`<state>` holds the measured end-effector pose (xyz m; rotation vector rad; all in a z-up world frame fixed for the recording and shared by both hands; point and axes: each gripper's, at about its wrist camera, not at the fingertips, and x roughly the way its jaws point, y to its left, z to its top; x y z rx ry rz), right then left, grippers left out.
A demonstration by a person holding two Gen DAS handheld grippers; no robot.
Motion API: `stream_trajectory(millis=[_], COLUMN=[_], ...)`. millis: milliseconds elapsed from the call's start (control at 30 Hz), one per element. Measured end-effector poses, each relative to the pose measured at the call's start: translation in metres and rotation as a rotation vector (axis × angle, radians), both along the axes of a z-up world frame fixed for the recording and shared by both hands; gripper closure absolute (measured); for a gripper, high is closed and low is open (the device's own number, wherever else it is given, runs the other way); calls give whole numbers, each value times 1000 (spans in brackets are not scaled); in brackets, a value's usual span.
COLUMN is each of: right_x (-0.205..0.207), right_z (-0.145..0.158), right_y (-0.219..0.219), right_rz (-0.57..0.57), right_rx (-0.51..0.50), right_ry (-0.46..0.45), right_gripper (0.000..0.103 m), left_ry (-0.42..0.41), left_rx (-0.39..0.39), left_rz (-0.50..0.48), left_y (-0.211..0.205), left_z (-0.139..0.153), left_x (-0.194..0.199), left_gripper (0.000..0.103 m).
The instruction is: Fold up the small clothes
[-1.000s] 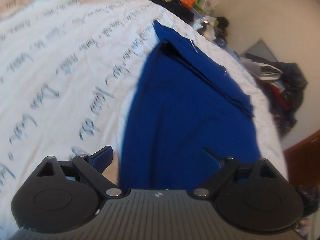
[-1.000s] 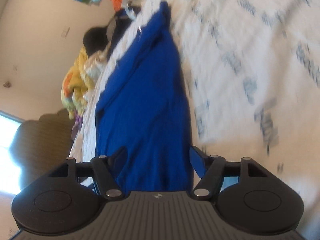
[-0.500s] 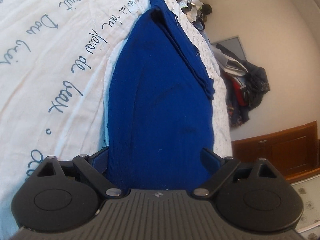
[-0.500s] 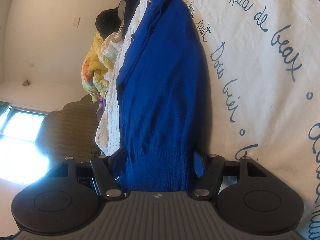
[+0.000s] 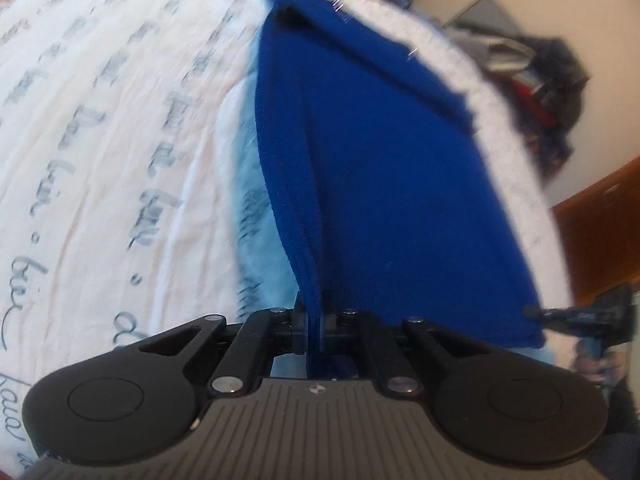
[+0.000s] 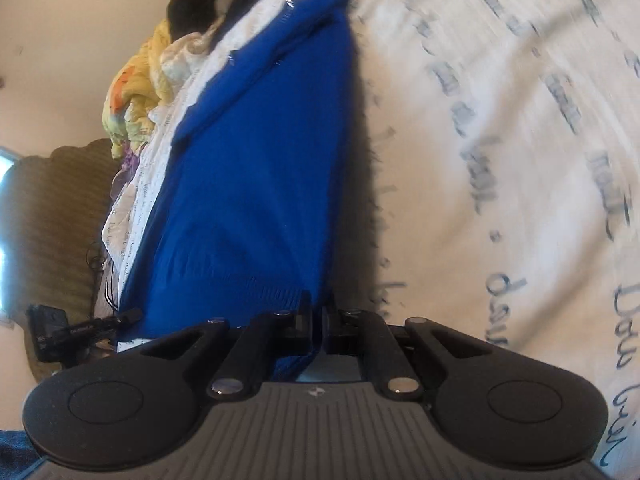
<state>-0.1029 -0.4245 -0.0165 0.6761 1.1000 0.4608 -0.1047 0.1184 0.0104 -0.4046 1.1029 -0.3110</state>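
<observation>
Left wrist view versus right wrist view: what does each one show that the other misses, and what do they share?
Only the left wrist view shows the wooden cabinet and a dark clothes heap against the wall. Only the right wrist view shows the yellow bundle at the bed's edge and the brown headboard. Both show the blue sweater on the script-printed sheet, with the left gripper and right gripper each shut on its hem; each view catches the other gripper at the opposite corner.

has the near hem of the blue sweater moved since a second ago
Yes. The blue sweater hem has lifted off the script-printed sheet, now pinched in the left tongs and right tongs.
</observation>
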Motion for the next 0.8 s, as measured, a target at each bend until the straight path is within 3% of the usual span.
stream_trajectory(millis=[100, 200, 267, 333, 367, 467, 533, 633, 667, 733, 800], right_x=[-1, -2, -3, -1, 3, 29, 58, 95, 100, 84, 60], right_z=[-14, -11, 7, 33, 44, 55, 45, 19, 12, 11, 11], right_y=[8, 6, 0, 8, 20, 70, 108, 155, 167, 177, 170], right_rz=[-20, -39, -90, -140, -134, -73, -18, 12, 12, 43, 80], right_rx=[22, 9, -93, -203, -230, -216, -220, -325, -391, -507, -584], right_ry=[-8, -5, -42, -152, -213, -338, -355, -319, -332, -429, -470], right_gripper=[99, 96, 91, 91, 91, 87, 82, 83, 80, 79, 79], left_ry=[-16, -35, -95, -209, -275, -404, -400, -362, -379, -464, -450], left_rx=[4, 75, 132, 162, 189, 250, 274, 382, 429, 539, 528], left_rz=[8, -3, -5, 4, 6, -49, -65, -101, -123, -142, -144], left_y=[7, 7, 3, -13, -25, -81, -116, -154, -159, -157, -141], left_z=[-1, 13, 35, 59, 66, 62, 42, 4, -6, -13, -17], left_x=[-1, -2, -1, 2, 5, 32, 58, 84, 82, 59, 44], left_gripper=[92, 87, 68, 21, 15, 18, 29, 32, 28, 8, 1])
